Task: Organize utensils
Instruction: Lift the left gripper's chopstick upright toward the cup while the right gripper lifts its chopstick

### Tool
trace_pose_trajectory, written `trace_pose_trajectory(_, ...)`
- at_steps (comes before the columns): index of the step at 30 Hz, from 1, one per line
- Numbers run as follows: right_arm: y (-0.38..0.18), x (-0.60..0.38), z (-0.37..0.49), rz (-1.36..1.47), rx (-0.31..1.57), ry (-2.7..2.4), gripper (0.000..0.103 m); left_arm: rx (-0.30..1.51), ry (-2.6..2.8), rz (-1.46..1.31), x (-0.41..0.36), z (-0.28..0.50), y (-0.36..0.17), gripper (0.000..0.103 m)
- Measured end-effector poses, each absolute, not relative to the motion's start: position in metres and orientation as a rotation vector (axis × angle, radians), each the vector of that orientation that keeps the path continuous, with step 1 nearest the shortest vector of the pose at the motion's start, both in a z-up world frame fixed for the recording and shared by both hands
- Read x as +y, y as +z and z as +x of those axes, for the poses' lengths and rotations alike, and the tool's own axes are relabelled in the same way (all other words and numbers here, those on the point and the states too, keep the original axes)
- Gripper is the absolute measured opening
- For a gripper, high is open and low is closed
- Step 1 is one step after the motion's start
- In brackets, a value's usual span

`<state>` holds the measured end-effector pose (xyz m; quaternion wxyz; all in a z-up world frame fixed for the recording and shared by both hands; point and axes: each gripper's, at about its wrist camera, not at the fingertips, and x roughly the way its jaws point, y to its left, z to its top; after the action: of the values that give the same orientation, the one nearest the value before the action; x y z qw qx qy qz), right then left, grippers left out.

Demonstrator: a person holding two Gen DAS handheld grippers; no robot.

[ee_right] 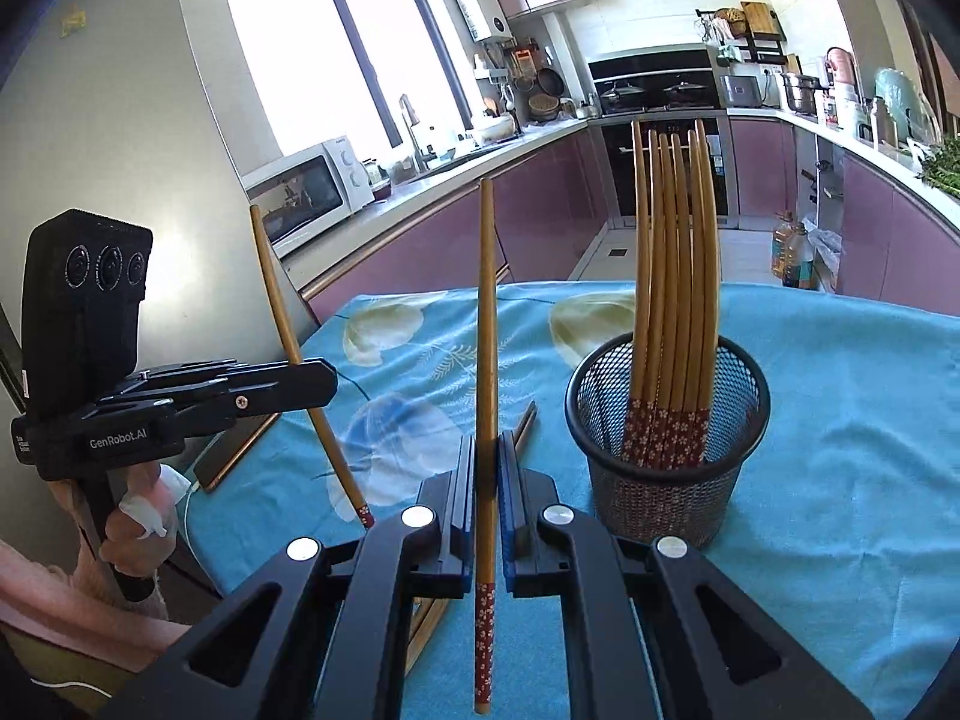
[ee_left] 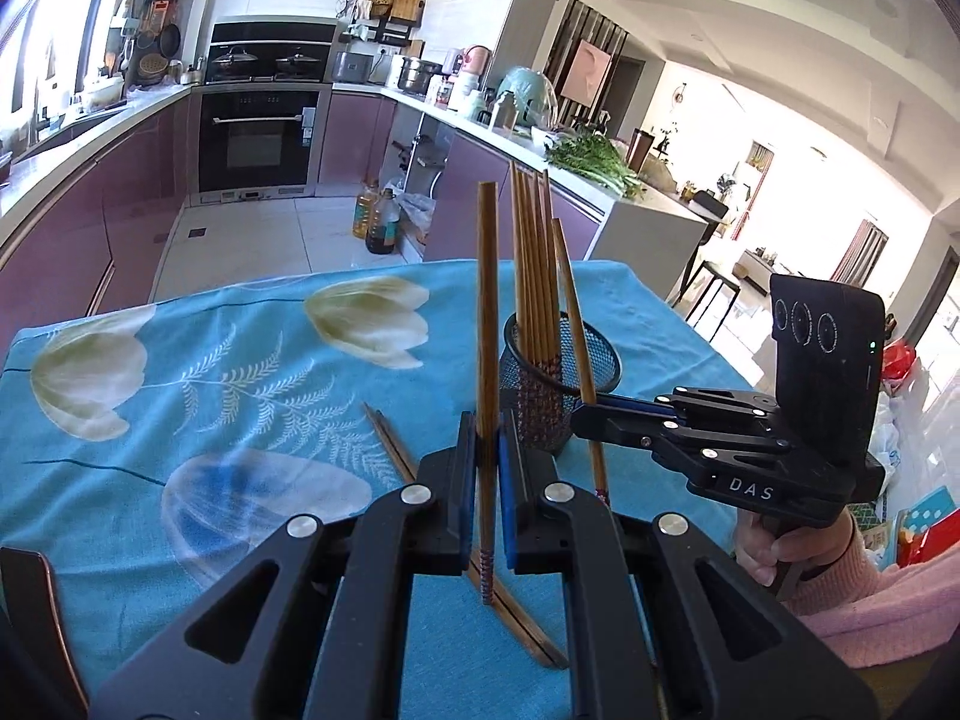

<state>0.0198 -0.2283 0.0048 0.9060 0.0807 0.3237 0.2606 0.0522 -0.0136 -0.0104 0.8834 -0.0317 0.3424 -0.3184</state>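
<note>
A turquoise cloth (ee_right: 840,420) printed with pale tulips and white ferns is being shown. Brown wooden chopsticks (ee_right: 675,276) with red, white-flowered ends are being seen in a black wire-mesh cup (ee_right: 666,480). Purple cabinet fronts (ee_right: 420,252) are being lit.

Black mesh holder (ee_right: 669,450) upright on the surface, toward its far right part. Six wooden chopsticks (ee_right: 675,276) stand in it, red flowered tips down. One chopstick (ee_left: 487,324) held upright, patterned tip down, off the surface. Another chopstick (ee_right: 487,360) likewise held upright. Two loose chopsticks (ee_left: 396,450) lie flat together left of the holder.
</note>
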Motion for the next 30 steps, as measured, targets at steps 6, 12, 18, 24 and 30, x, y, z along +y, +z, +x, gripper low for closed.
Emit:
trace_pose_trajectory(6, 0.012, -0.236, 0.02, 0.173, 0.635, 0.517, 0.006, 0.682, -0.676, -0.092, -0.01, 0.051, 0.002, 0.007)
trace_pose_trajectory(12, 0.02, -0.242, 0.022, 0.171, 0.607, 0.5, 0.006, 0.661, -0.702, -0.106, -0.016, 0.055, 0.011, 0.007)
trace_pose_trajectory(18, 0.029, -0.249, 0.025, 0.168, 0.577, 0.479, 0.006, 0.638, -0.713, -0.108, -0.026, 0.061, 0.019, 0.007)
trace_pose_trajectory(24, 0.04, -0.256, 0.027, 0.16, 0.531, 0.457, 0.006, 0.612, -0.725, -0.102, -0.036, 0.067, 0.029, 0.007)
trace_pose_trajectory(30, 0.046, -0.263, 0.029, 0.159, 0.504, 0.441, 0.006, 0.591, -0.741, -0.097, -0.047, 0.071, 0.038, 0.007)
